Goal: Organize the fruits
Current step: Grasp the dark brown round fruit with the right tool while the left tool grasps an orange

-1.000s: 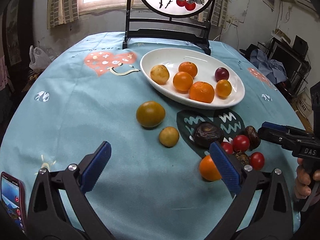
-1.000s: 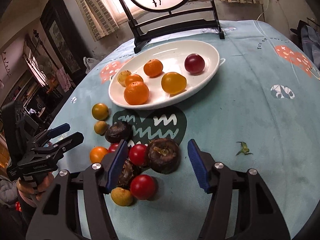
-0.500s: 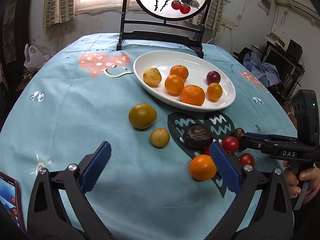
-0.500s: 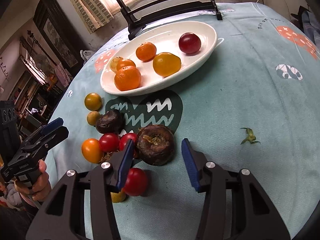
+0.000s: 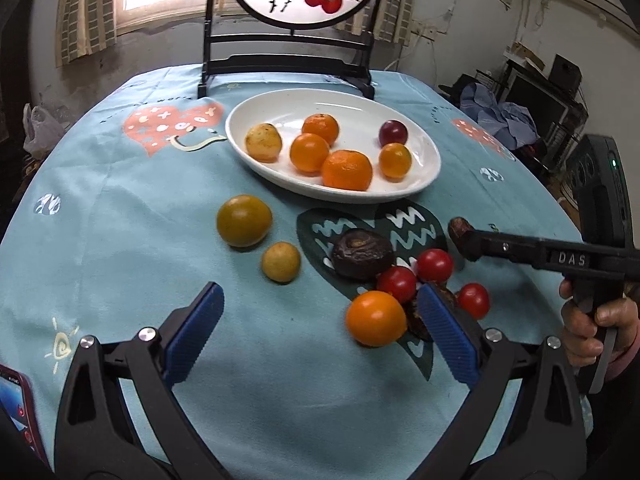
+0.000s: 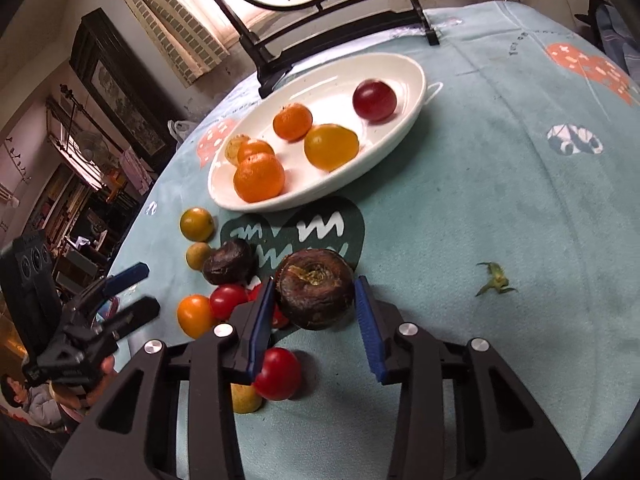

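Note:
A white oval plate [image 5: 428, 152] [image 6: 412, 80] holds several fruits: oranges, a yellow one and a dark red one. Loose fruit lies in front of it. My right gripper [image 6: 314, 294] is shut on a dark brown wrinkled fruit [image 6: 316, 288], whose tip shows in the left wrist view [image 5: 458, 230]. A second dark brown fruit [image 5: 362, 254] [image 6: 228, 266], red tomatoes [image 5: 434, 265] [image 6: 277, 373] and an orange fruit [image 5: 375, 318] [image 6: 195, 315] lie beside it. My left gripper [image 5: 318, 334] is open and empty above the cloth, near the orange fruit.
A green-yellow fruit [image 5: 244, 221] and a small yellow fruit [image 5: 281, 262] lie left of the pile. A black-framed round screen [image 5: 288, 60] stands behind the plate. A green stem scrap [image 6: 494, 278] lies on the cloth at right. A phone [image 5: 16, 408] lies at the near left edge.
My right gripper moved forward over the big dark brown fruit and closed its jaws onto it. My left gripper drew back a little and stayed open.

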Motion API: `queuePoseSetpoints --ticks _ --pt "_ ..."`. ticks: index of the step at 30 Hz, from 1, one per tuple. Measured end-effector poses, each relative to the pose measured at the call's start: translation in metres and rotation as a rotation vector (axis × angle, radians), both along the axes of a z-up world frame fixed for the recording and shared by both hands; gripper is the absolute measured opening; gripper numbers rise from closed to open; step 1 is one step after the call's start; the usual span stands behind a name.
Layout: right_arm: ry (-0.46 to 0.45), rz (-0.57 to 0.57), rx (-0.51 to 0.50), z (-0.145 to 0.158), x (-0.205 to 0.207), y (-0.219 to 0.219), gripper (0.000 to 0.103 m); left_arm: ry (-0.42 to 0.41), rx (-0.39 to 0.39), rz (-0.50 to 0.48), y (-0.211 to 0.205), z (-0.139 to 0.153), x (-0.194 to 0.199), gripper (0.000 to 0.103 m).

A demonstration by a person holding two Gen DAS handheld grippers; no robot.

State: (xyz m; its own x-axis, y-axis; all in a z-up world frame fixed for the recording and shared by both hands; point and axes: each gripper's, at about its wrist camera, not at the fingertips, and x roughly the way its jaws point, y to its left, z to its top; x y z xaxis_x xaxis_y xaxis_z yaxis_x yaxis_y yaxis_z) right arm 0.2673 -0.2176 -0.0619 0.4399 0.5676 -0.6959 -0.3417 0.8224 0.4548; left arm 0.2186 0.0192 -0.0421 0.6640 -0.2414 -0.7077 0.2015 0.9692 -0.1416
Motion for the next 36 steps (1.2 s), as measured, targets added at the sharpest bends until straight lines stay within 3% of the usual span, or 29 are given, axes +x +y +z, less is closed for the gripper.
queuePoseSetpoints --ticks 5,11,21,25,36 --pt "-0.01 0.008 -0.001 0.004 -0.002 0.003 0.041 0.03 0.052 -0.125 -0.025 -0.012 -0.002 0.072" --pt "-0.036 0.009 -0.003 0.009 -0.005 0.004 0.041 0.086 0.031 -0.14 -0.026 -0.023 0.007 0.054" --pt "-0.079 0.002 -0.002 0.019 -0.011 0.001 0.041 0.123 -0.025 -0.162 -0.024 -0.03 0.014 0.04" --pt "-0.109 0.002 -0.02 0.021 -0.015 0.003 0.041 0.118 -0.022 -0.162 -0.024 -0.03 0.013 0.04" --pt "-0.181 0.005 -0.046 0.026 -0.021 0.009 0.041 0.018 0.032 -0.095 -0.02 -0.014 0.006 0.039"
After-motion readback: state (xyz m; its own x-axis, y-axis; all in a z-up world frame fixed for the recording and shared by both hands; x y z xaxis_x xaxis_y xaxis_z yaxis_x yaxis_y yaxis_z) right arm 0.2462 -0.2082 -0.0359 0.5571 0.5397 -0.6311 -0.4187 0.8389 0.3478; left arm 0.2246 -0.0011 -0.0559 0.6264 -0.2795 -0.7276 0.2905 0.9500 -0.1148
